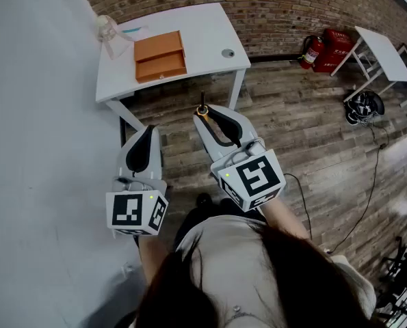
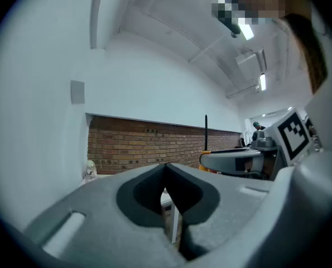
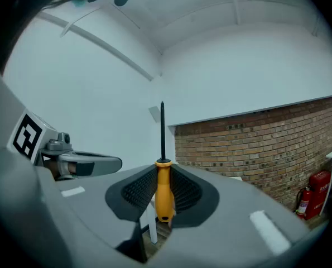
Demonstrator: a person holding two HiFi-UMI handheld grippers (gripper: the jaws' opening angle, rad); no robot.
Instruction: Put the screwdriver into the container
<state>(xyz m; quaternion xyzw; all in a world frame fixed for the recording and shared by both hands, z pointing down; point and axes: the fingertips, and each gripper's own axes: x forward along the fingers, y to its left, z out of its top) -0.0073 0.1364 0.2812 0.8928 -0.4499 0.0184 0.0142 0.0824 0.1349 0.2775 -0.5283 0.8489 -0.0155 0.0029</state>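
At the near side of the white table (image 1: 196, 22), over the wooden floor (image 1: 299, 121), the person holds both grippers out ahead of the body.

Right gripper (image 1: 206, 117): jaws pressed onto the yellow handle of the screwdriver (image 3: 164, 191). The handle sits upright between the ribbed pads, and the dark shaft stands clear above the jaw tips (seen plainly in the right gripper view).

Left gripper (image 1: 148, 132): jaws brought together at the tips with nothing between them. It is held beside the right gripper, apart from it.

The container (image 1: 160, 55), an orange-brown box in two sections, lies on the table toward its left half. The screwdriver is off the table and well apart from the container.

Other items noted: a clear plastic object (image 1: 111, 29) at the table's left edge, its kind not discernible; a small round item (image 1: 228, 53) near the right edge; a red fire extinguisher (image 1: 311, 51) against the brick wall (image 1: 271, 5).
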